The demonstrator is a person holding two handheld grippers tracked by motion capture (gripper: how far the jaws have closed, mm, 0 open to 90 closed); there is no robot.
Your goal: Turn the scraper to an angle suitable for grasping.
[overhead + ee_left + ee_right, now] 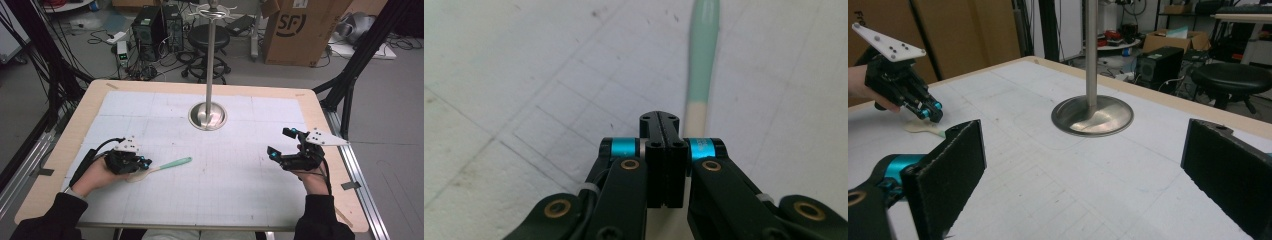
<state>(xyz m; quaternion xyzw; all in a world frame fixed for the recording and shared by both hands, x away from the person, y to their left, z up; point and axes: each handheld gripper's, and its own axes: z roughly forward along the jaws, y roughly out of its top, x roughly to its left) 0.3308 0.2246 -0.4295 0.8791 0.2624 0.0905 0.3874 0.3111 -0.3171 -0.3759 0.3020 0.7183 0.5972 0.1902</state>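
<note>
Progress | early: left gripper [142, 164] has jaws closed at cream bowl end of mint-green-handled plastic spoon [165, 165], lying flat on white gridded mat [235, 185] | right gripper [281, 145] open, empty | steel hanger stand [208, 116] unused; lifting, hanging likely remain

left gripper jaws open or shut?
Shut: the left gripper has its jaws pressed together, nothing between them, and the spoon lies beside them on the table.
</note>
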